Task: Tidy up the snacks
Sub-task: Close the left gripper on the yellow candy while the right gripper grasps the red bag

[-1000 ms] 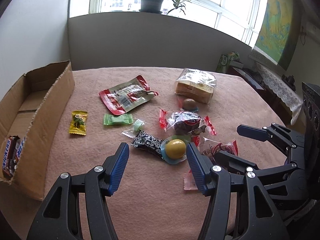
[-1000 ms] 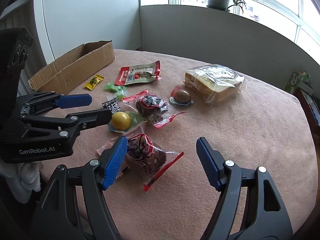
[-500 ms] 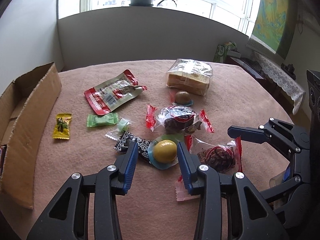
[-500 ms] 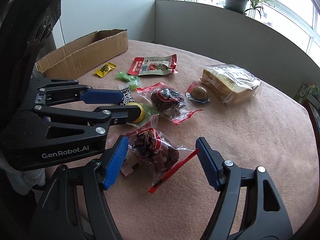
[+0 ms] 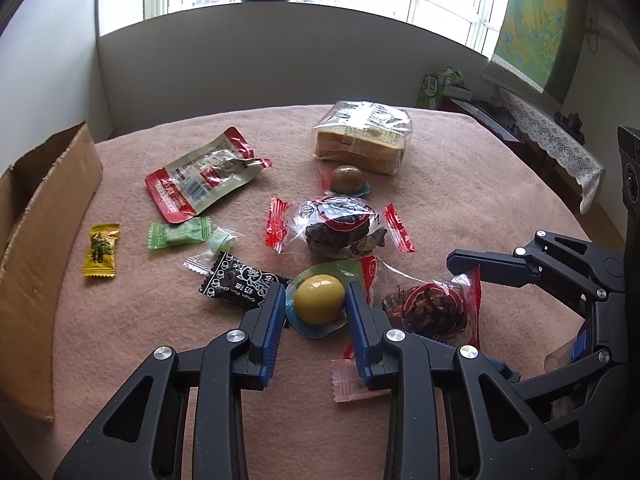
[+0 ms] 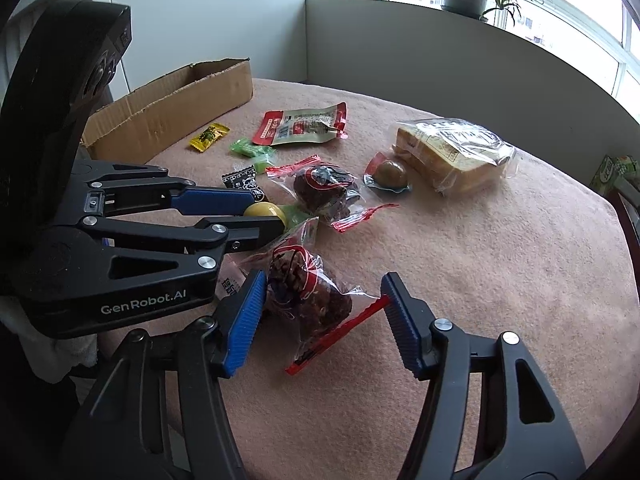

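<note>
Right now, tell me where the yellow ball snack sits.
In the left wrist view the yellow ball snack lies low centre, between the closing left claw fingers, with the black candy wrapper to its left.

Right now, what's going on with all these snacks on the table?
A person is sorting snacks with two handheld grippers. The left gripper is closing around a yellow ball snack. The right gripper is closing with a clear packet of dark dried fruit between its fingers. Other snacks lie loose on the pink cloth, beside a cardboard box.
</note>
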`<state>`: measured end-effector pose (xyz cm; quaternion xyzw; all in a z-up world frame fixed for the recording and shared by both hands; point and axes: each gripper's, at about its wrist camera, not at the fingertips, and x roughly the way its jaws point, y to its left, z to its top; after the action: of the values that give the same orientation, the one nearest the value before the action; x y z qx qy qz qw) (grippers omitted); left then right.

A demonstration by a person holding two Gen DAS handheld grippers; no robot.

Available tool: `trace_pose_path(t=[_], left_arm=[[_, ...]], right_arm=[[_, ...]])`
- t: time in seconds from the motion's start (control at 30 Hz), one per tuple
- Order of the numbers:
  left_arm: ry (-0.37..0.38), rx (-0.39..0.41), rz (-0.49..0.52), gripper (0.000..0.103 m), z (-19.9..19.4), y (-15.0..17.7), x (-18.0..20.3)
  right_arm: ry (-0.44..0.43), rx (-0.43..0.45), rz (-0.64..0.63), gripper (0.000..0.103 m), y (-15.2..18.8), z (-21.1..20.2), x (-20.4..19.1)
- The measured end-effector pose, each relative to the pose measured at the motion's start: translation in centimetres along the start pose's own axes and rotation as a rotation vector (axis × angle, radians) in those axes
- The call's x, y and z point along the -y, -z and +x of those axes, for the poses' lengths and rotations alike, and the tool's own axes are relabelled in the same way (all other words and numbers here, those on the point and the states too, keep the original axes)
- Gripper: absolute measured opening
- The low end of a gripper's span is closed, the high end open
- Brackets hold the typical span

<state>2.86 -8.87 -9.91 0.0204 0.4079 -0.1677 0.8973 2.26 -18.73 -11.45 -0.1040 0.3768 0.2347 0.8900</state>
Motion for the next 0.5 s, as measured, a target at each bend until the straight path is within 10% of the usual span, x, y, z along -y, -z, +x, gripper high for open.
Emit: trace_pose_path(t=[0.5], left_arm=[[0.008,0.029,-0.026,0.024,-1.2,0.0,-0.4]], right_arm=[[0.004,0.033,0.091,0.057,-0.3,-1.3,1.5]])
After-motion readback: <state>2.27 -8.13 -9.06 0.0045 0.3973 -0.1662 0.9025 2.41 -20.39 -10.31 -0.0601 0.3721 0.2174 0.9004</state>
